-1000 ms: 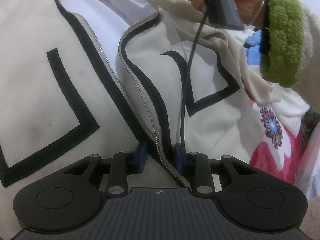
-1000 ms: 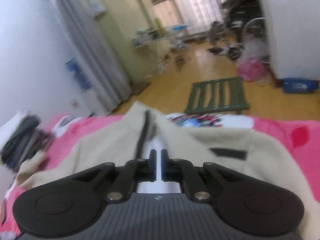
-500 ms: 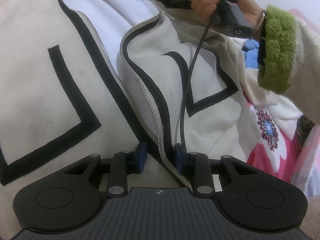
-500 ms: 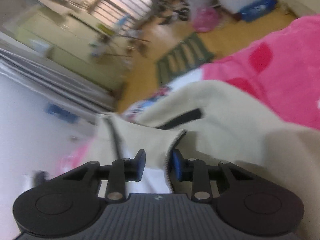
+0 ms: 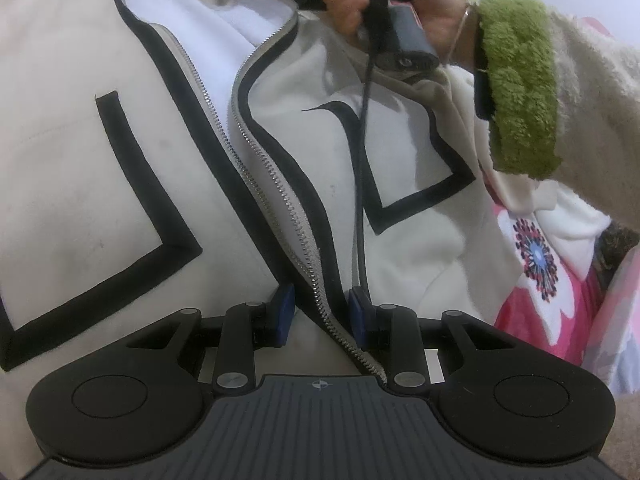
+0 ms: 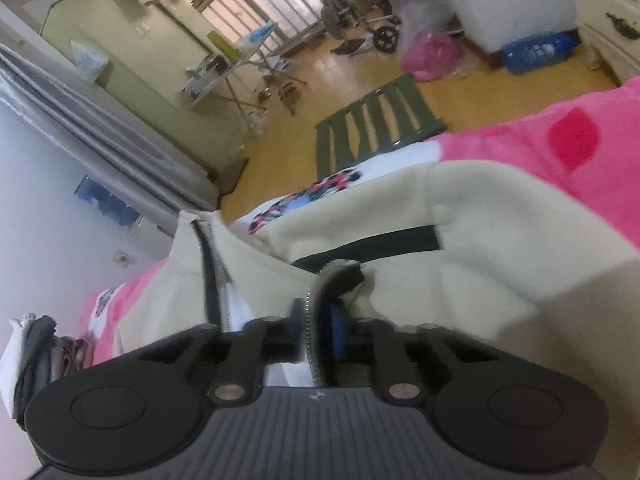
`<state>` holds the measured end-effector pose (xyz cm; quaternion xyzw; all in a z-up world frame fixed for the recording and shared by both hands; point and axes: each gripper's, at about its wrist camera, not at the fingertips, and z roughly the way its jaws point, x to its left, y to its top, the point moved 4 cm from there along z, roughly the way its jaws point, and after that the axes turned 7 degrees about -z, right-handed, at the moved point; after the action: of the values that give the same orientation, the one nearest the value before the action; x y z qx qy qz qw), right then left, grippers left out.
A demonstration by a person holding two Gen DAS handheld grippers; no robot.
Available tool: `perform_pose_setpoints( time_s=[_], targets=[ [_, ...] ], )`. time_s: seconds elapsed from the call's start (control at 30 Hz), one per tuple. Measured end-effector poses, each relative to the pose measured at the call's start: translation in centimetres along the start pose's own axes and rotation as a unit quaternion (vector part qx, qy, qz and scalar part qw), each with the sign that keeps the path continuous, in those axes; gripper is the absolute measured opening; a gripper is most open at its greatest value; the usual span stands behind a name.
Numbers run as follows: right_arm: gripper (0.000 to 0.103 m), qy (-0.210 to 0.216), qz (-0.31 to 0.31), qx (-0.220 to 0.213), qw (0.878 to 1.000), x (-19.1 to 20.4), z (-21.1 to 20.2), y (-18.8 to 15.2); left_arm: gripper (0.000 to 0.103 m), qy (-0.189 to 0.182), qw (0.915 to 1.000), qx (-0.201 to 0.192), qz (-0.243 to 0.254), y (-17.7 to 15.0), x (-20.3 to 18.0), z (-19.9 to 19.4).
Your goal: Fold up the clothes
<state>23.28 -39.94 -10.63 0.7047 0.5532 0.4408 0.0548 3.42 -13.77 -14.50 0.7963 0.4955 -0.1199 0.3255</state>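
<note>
A cream jacket (image 5: 120, 200) with black trim lies unzipped on a pink flowered blanket (image 5: 560, 304). My left gripper (image 5: 320, 312) is open at the jacket's lower front, and the right-hand zipper edge (image 5: 272, 208) runs between its blue pads without being pinched. At the jacket's collar end, a person's hand (image 5: 352, 4) in a green-cuffed sleeve (image 5: 520, 80) holds the right gripper. In the right wrist view, my right gripper (image 6: 318, 332) is shut on the zipper edge (image 6: 310, 320), which curls up over the cream cloth (image 6: 480, 240).
A black cable (image 5: 362, 160) hangs from the right gripper across the jacket front. A pile of dark clothes (image 6: 36, 352) sits at the blanket's left end. Beyond the bed edge is a wooden floor with a green slatted stool (image 6: 376, 120) and clutter.
The right gripper opened, came down onto the jacket's upper zipper edge and shut on it. The hand moved lower and left over the collar. The left gripper has stayed put.
</note>
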Motion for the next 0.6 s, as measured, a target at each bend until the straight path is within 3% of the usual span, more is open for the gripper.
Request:
perform_pose_setpoints(
  time_s=[0.13, 0.2, 0.37, 0.53, 0.6],
  targets=[
    [0.009, -0.021, -0.003, -0.159, 0.987, 2.3, -6.3, 2.0, 0.029, -0.011, 0.9998, -0.004, -0.013, 0.0, 0.3, -0.2],
    [0.009, -0.053, -0.015, -0.197, 0.979, 3.0, -7.7, 2.8, 0.03, -0.02, 0.9994, -0.005, -0.026, 0.2, 0.6, -0.4],
    [0.009, -0.085, -0.119, -0.17, 0.975, 7.0, -3.6, 2.4, 0.029, -0.03, 0.9984, -0.003, -0.048, 0.2, 1.1, -0.4],
    [0.009, -0.094, -0.258, -0.121, 0.954, 13.2, 3.0, 0.6, 0.029, -0.039, 0.9969, -0.002, -0.068, 0.1, 1.5, -0.6],
    [0.009, -0.105, -0.267, -0.099, 0.953, 13.6, 5.3, 0.2, 0.029, -0.048, 0.9951, -0.001, -0.087, 0.1, 1.9, -0.7]
  ],
)
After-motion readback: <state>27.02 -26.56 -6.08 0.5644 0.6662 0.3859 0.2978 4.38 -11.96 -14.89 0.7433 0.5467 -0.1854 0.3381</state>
